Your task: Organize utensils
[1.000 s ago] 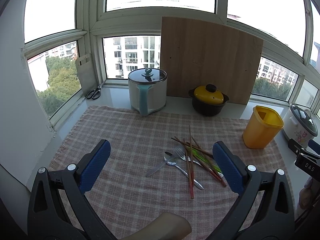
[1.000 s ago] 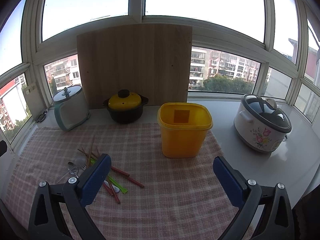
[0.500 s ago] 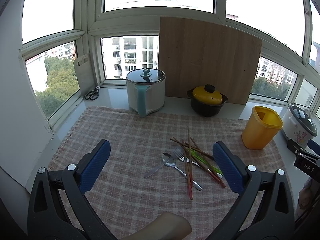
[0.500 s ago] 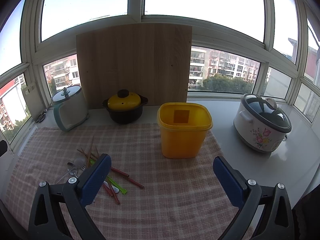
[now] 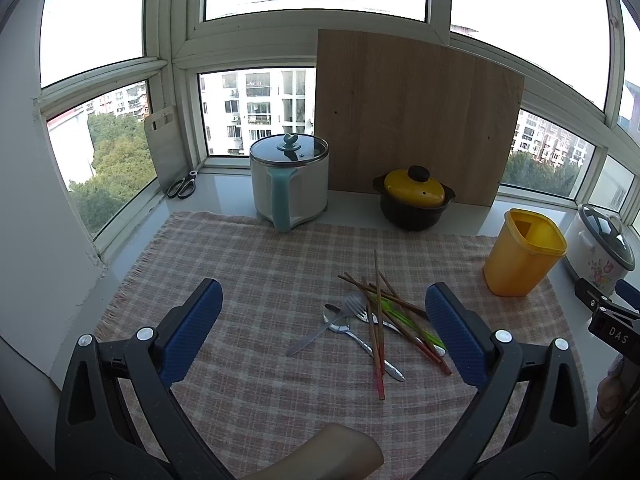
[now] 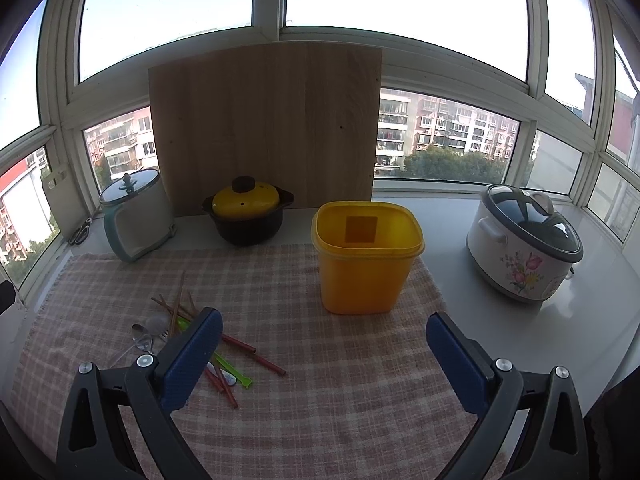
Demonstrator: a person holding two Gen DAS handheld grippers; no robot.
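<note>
Left wrist view: the left gripper [image 5: 320, 328] has its blue fingers [image 5: 192, 330] spread wide and empty above the checked cloth [image 5: 248, 272] on the tabletop. The utensil pile [image 5: 370, 318] of chopsticks, spoons and a fork lies between them. Right gripper [image 6: 322, 354] fingers [image 6: 454, 360] are likewise wide, holding nothing. Just beyond stands the yellow bin [image 6: 366, 256], a dark square inside; nothing else shows in it. Only the left view shows "DAS" on a black part [image 5: 612, 326] and scissors [image 5: 183, 186] clearly; the flowered cooker [image 6: 524, 246] shows whole in the right.
</note>
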